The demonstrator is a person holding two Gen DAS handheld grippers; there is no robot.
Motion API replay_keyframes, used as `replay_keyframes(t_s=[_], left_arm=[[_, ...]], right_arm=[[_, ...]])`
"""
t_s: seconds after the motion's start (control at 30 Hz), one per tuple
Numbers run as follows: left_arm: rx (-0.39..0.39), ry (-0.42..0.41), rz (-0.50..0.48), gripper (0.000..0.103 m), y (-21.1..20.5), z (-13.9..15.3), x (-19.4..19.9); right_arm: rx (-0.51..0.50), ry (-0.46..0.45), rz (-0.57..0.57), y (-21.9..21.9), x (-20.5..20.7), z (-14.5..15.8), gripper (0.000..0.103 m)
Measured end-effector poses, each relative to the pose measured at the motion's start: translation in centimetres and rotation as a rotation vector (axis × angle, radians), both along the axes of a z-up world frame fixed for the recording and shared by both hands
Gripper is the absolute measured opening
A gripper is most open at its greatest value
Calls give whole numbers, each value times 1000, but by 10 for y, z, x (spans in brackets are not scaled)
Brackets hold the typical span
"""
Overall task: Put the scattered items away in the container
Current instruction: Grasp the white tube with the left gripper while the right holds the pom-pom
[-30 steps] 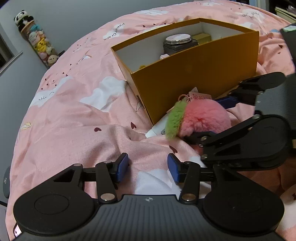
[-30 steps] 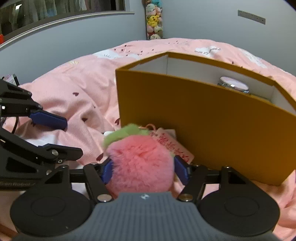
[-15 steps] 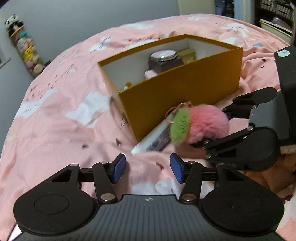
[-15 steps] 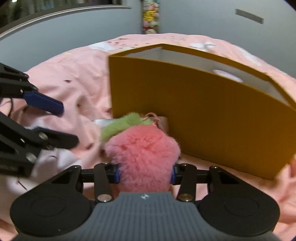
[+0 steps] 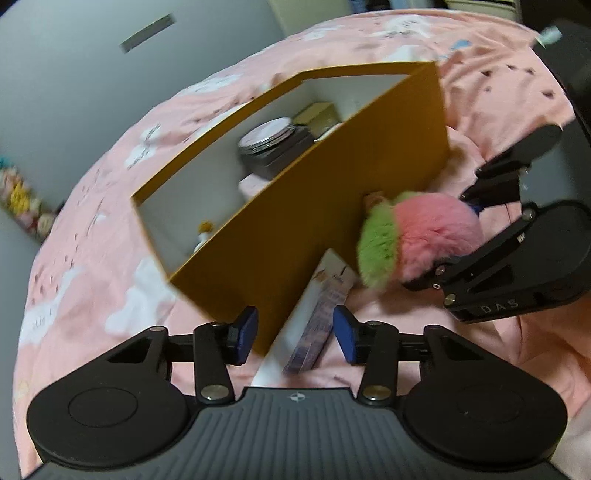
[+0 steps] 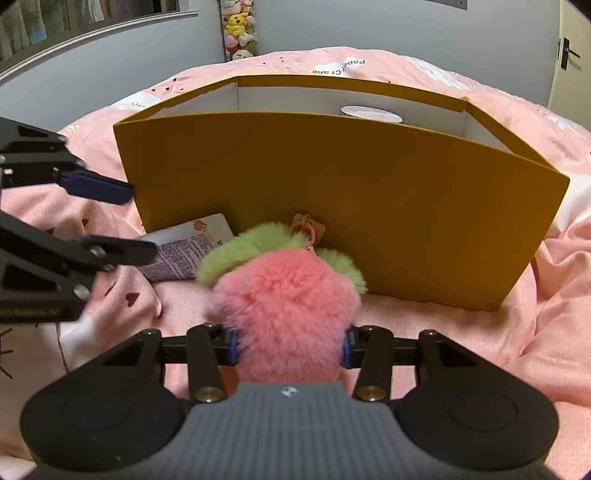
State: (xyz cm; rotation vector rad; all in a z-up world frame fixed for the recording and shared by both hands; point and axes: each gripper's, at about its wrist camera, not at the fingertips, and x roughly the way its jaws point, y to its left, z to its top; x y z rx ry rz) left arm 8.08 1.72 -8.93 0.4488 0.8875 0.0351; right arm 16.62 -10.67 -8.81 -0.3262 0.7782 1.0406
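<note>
An orange box (image 5: 317,206) (image 6: 332,192) with a white inside stands on the pink bed. My right gripper (image 6: 290,347) is shut on a pink and green plush strawberry (image 6: 284,295) (image 5: 424,240) and holds it just in front of the box's near wall. A white and purple tube (image 5: 314,310) (image 6: 184,247) lies on the bed against the box. My left gripper (image 5: 295,332) is open and empty, with the tube between its fingers (image 5: 245,332); it shows at the left of the right wrist view (image 6: 110,218).
Inside the box are a dark jar with a silver lid (image 5: 273,136) (image 6: 369,112), a small gold box (image 5: 317,112) and other small items. A column of plush toys (image 6: 240,33) stands by the grey wall behind the bed.
My left gripper has moved forward over the tube and close to the box. My right gripper has lifted the plush strawberry a little and turned to face the box wall squarely.
</note>
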Motion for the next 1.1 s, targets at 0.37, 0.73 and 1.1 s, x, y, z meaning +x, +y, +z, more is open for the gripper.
replay_keyframes(t_s=[0.37, 0.73, 1.1], left_arm=[[97, 27, -87, 28, -20, -22, 10], [101, 114, -173, 13, -32, -33, 0], [330, 77, -270, 18, -58, -58, 1]], right_arm=[[6, 43, -26, -2, 9, -4, 52], [16, 74, -54, -7, 16, -5, 53], [12, 86, -53, -5, 19, -8, 55]])
